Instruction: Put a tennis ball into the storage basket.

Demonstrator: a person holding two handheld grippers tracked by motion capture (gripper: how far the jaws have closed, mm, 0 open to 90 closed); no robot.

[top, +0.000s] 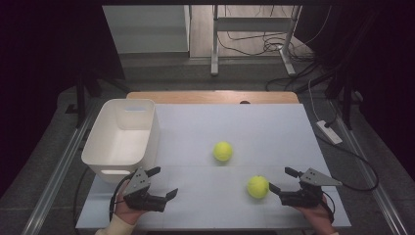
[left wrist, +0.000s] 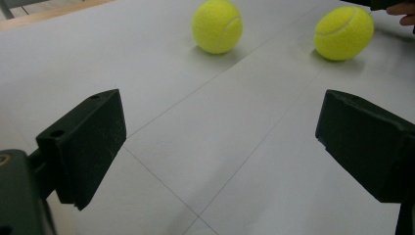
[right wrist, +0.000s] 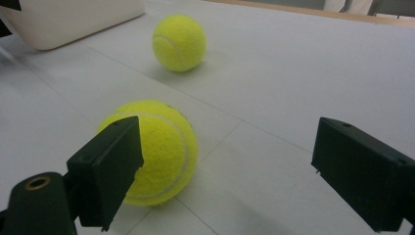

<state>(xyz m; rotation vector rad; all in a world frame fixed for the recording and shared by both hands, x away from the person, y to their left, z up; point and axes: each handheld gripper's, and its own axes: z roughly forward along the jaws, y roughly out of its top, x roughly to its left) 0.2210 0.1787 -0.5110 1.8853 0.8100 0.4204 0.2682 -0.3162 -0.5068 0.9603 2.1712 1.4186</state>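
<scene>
Two yellow tennis balls are lying on the pale surface (top: 274,127), well apart from each other. The nearer ball (top: 258,186) is sitting toward the person's right, just beside the right claw (top: 284,180); the farther ball (top: 222,151) is resting close to the middle of the surface, beyond a thin seam line that is running across it.

The right claw is standing wide open, held low over the surface by the person's right hand (top: 315,211), with its jaws pointing toward the nearer ball. In the right gripper view the nearer ball (right wrist: 161,152) is showing partly behind one black jaw and off toward that side of the gap rather than centred in it; whether that jaw is actually touching the ball cannot be told from this angle. The farther ball (right wrist: 179,42) is appearing beyond it.

The left claw (top: 163,182) is likewise standing wide open with nothing between its jaws, held by the person's left hand (top: 125,208) at the near left part of the surface. In the left gripper view both balls are lying well ahead of the jaws, the farther ball (left wrist: 217,26) to the left and the nearer ball (left wrist: 344,33) to the right.

A white bin (top: 115,161) with an open top is standing on the left side of the surface, just beyond the left claw, its inside looking bare as far as the high view is showing.
</scene>
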